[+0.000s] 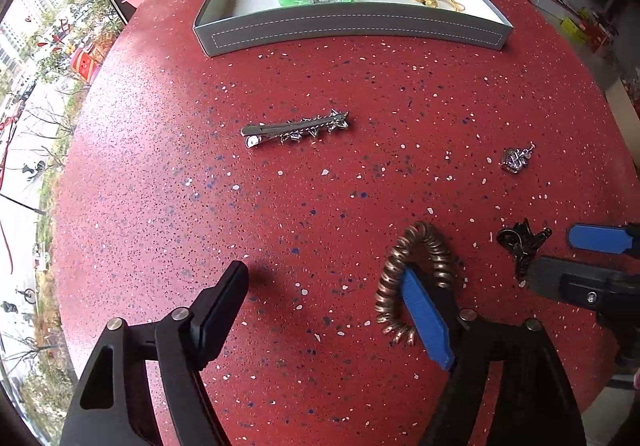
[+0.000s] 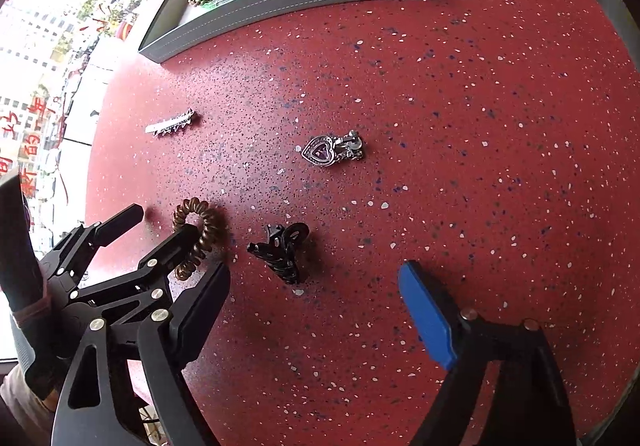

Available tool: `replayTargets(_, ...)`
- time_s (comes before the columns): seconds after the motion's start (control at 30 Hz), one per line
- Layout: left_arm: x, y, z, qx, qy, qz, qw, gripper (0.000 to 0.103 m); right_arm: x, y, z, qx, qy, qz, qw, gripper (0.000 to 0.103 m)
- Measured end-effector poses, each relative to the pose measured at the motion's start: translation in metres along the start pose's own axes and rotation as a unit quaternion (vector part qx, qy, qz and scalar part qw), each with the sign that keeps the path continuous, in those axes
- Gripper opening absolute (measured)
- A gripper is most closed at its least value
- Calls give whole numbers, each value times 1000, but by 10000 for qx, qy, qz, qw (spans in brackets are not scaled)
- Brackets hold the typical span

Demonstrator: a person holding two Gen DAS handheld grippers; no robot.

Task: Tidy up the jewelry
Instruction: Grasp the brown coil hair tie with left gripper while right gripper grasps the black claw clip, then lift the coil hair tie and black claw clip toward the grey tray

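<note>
While bracelets and gold pieces already lie in the tray (image 1: 352, 27) far ahead, both tongs stand spread: left gripper (image 1: 324, 310) straddles the spiral hair tie (image 1: 416, 278), right gripper (image 2: 312, 306) brackets the black claw clip (image 2: 280, 250); silver clip (image 1: 296, 127) and heart pendant (image 2: 320, 151) wait beyond.

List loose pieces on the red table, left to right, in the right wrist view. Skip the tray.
silver hair clip → brown spiral hair tie → black claw clip → heart pendant
</note>
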State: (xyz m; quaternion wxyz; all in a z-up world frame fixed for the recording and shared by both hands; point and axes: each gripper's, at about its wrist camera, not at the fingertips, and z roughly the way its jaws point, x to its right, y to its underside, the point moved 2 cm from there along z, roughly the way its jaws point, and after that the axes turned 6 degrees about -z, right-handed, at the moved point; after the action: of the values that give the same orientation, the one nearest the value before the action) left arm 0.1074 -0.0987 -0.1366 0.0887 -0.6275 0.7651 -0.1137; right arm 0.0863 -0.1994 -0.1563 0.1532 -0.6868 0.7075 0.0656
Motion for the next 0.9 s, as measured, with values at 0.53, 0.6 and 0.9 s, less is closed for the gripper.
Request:
replayTargets(0.53,-9,9,-10,28,96,-83,9999,68,-25,-2,7,38,703,-564,9959,43)
replayTargets(0.6,-8,11,-10,43,70,-83,9999,68,-27,-2,9,39,790,-593,9951,40)
replayTargets(0.9,-3,14,-12,40,142,-41,9999,46,-19,3,3,93,793,-640,9948,18)
